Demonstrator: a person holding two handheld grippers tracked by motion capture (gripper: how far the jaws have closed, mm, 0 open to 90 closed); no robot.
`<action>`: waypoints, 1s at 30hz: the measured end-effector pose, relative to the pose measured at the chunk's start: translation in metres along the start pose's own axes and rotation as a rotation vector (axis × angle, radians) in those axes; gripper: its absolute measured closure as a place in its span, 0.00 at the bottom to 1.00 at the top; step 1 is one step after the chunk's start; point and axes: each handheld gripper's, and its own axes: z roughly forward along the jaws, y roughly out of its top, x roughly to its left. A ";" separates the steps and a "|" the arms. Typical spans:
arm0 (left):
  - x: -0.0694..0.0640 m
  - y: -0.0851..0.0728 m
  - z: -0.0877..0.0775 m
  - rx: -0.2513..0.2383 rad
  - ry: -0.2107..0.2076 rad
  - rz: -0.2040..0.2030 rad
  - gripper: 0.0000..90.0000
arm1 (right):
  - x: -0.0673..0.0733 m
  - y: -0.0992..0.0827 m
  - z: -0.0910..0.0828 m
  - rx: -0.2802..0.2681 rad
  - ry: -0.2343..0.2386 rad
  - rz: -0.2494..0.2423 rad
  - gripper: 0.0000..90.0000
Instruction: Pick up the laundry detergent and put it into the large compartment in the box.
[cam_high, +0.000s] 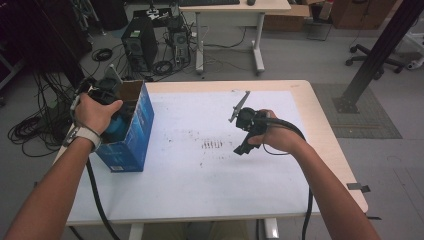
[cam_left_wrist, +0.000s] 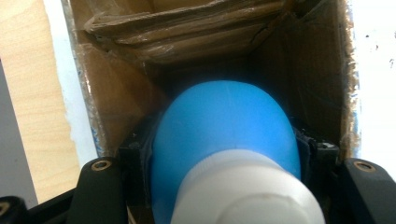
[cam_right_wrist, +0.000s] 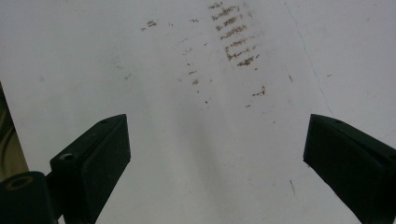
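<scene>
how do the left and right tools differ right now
The left tool is shut on a blue bottle; the right tool is open and holds nothing. The left tool sits at the mouth of the box at the table's left edge; the right tool hangs over the bare white mat, near some brown marks. Both have black jaws and a trailing cable.
</scene>
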 end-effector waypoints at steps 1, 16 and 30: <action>0.000 0.000 0.001 -0.003 -0.001 0.001 0.41 | 0.000 0.000 0.000 0.001 0.001 0.000 0.08; 0.001 -0.001 0.010 0.006 -0.009 -0.003 0.41 | -0.002 0.000 0.002 0.001 0.002 0.002 0.08; 0.005 0.001 0.013 -0.001 -0.019 -0.010 0.41 | -0.002 0.000 0.004 0.011 0.007 0.009 0.08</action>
